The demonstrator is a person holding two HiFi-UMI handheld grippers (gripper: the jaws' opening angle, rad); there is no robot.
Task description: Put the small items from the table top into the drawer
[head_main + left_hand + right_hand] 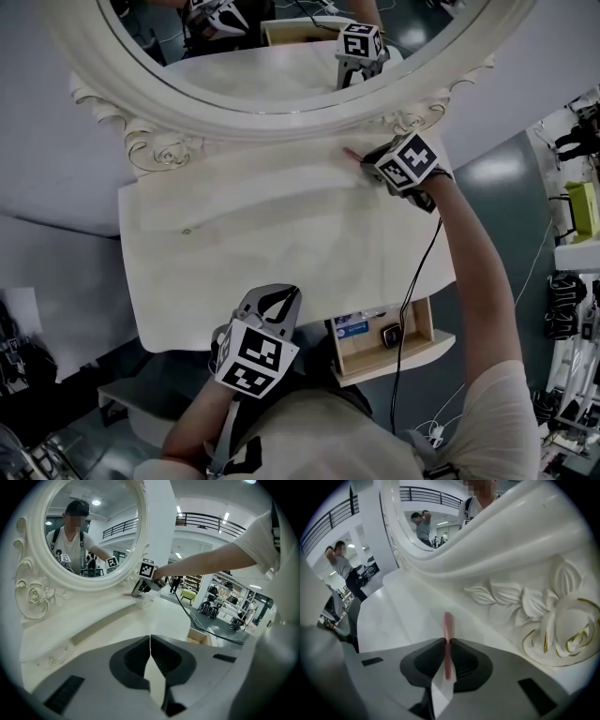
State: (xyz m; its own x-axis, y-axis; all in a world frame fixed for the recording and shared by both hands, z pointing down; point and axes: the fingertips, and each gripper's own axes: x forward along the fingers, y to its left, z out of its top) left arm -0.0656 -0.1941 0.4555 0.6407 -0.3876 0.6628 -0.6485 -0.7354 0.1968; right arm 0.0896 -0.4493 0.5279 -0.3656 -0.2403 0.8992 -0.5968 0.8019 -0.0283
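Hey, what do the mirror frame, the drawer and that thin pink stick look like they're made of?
The mirror frame looks glossy white-painted, wood or resin, with a gold-edged rose. The drawer: unpainted pale wood. The pink stick: smooth, probably plastic.

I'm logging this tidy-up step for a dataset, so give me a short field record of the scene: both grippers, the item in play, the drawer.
left gripper: shut, empty, at the front edge of the table
right gripper: shut on a thin pink stick, close to the mirror frame
drawer: open, at the table's right front
drawer contents: a blue-labelled item and a small dark item
task stage: pink stick gripped, not yet in the drawer
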